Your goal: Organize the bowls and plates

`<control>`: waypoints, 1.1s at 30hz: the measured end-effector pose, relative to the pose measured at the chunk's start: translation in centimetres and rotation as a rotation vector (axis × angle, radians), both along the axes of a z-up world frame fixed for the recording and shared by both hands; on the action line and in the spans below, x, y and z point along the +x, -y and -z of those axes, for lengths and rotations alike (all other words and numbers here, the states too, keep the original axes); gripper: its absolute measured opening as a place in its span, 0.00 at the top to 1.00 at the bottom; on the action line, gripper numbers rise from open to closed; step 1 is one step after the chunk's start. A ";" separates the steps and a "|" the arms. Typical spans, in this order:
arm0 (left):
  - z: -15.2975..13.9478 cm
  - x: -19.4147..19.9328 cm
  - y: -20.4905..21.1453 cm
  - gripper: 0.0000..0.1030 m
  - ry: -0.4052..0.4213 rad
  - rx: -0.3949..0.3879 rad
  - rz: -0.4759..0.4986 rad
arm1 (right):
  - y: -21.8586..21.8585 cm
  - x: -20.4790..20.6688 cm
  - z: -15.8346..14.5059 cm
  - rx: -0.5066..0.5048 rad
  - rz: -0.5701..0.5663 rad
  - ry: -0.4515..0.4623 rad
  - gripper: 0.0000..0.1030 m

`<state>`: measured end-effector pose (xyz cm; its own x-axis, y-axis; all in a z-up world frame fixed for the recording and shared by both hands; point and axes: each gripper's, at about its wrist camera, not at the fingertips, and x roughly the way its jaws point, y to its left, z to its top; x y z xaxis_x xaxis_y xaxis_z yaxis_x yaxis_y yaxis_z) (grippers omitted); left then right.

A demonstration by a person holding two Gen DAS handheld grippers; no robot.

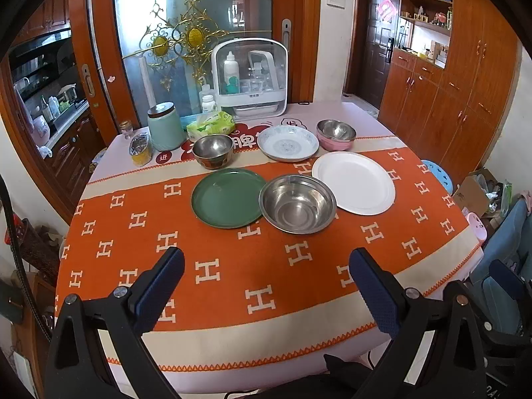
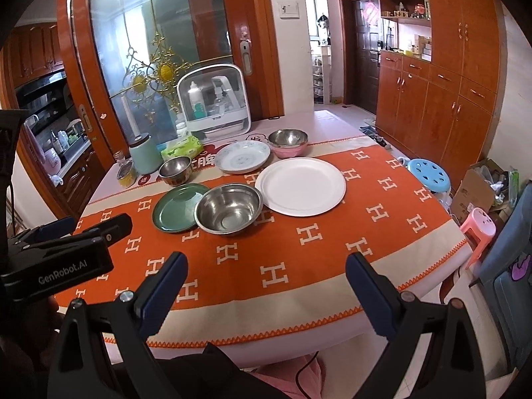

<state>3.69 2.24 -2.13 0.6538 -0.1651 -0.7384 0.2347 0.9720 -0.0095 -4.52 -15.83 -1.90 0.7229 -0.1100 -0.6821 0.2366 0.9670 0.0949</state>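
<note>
On the orange tablecloth lie a green plate, a large steel bowl touching its right rim, and a white plate to the right. Behind them stand a small steel bowl, a patterned white plate and a pink bowl with a steel lining. My left gripper hangs open above the near table edge, holding nothing. My right gripper is open too, empty, to the right of the left one.
At the back of the table stand a mint canister, a tissue pack, a small jar, a yellow packet and a white bottle cabinet. A blue stool and pink stool sit right of the table.
</note>
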 end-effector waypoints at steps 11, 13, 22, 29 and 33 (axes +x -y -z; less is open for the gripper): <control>0.7 3.2 4.3 0.04 -0.031 0.018 0.029 | 4.2 2.8 0.4 0.015 0.023 -0.014 0.06; 0.9 3.9 5.1 0.04 -0.038 0.020 0.027 | 5.2 3.6 0.6 0.020 0.019 -0.017 0.06; 1.8 7.9 9.3 0.04 -0.097 0.028 0.024 | 9.7 7.9 1.4 0.058 -0.011 -0.067 0.06; 2.8 11.8 12.5 0.04 -0.156 0.029 0.039 | 13.0 11.4 2.4 0.107 -0.028 -0.118 0.06; 3.7 14.5 14.7 0.04 -0.214 0.039 0.071 | 14.9 13.7 3.2 0.148 -0.033 -0.144 0.06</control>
<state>18.22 -12.46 -5.83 0.4695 -0.1736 -0.8657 0.2990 0.9538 -0.0291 9.17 -30.77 -5.15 0.6180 0.0209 -0.7859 0.2267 0.9524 0.2036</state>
